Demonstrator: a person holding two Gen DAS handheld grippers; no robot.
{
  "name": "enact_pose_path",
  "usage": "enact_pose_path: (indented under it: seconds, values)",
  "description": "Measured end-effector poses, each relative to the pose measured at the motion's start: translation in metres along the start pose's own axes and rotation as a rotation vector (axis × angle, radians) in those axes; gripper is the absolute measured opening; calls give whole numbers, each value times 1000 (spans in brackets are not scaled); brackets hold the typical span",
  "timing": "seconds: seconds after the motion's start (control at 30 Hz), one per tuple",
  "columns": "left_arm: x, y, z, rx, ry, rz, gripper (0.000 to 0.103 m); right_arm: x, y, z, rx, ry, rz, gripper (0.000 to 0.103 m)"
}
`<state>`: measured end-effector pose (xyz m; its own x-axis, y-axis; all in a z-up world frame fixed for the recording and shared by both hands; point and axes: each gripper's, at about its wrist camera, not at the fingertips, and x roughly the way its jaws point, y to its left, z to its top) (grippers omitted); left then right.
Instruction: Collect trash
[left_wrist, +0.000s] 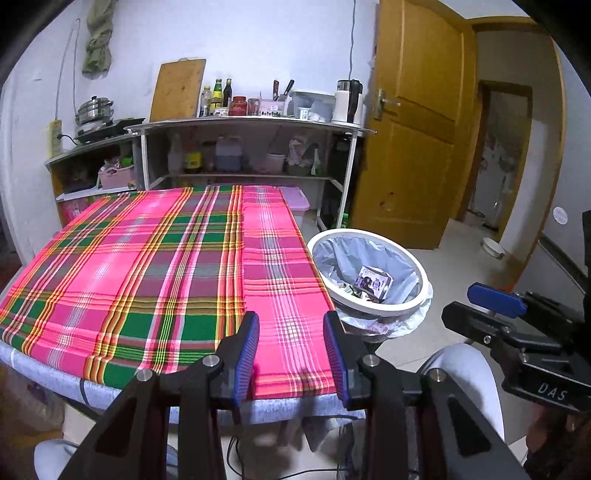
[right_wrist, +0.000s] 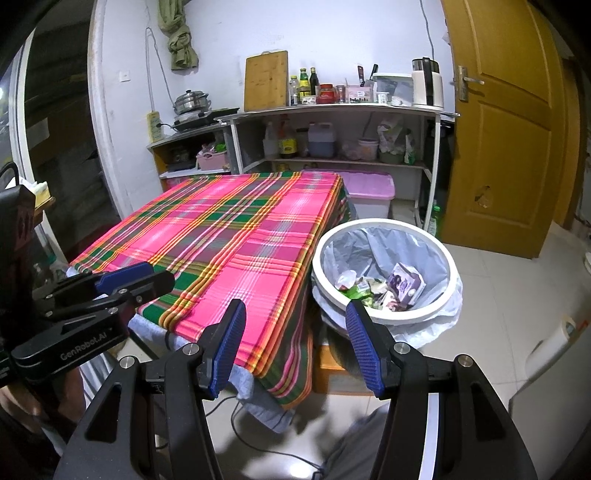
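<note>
Blue ribbed pads line both fingers of the left hand-held gripper (left_wrist: 290, 354), whose jaws stand apart with nothing between them, hanging over the near edge of the worktop (left_wrist: 48, 373). That worktop is covered by a pink, green and yellow plaid cloth (left_wrist: 147, 258) lying flat and bare.

Off to its right, the right hand-held gripper (right_wrist: 293, 345) is likewise parted and empty, its left finger over the corner of the plaid cloth and its right finger in front of the rim of the round white trash bin (right_wrist: 436, 312). The bin stands on the pale tiled floor (right_wrist: 517, 280), just beside the worktop's right edge, lined with a thin grey plastic bag (right_wrist: 373, 251) whose top spills over the rim. Inside lie the collected scraps: a purple and white printed carton (right_wrist: 406, 282), green wrappers (right_wrist: 356, 291) and crumpled white paper (right_wrist: 347, 277).

Beyond the worktop, a white shelf unit (left_wrist: 236, 127) against the wall carries a wooden cutting board (left_wrist: 177, 90), bottles and a white kettle (left_wrist: 345, 101). A yellow-brown wooden door (left_wrist: 417, 129) stands at the right. Grey trouser knees of the person show below the grippers.
</note>
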<state>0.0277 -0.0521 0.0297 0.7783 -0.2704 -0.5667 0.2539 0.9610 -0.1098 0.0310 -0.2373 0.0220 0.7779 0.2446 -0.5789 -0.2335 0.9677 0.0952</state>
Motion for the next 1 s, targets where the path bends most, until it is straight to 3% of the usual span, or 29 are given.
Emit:
enact_pose_path:
  seconds: [1.0]
  values:
    - [0, 2, -5, -19, 9, 25, 36, -1, 5, -1, -4, 7, 4, 57]
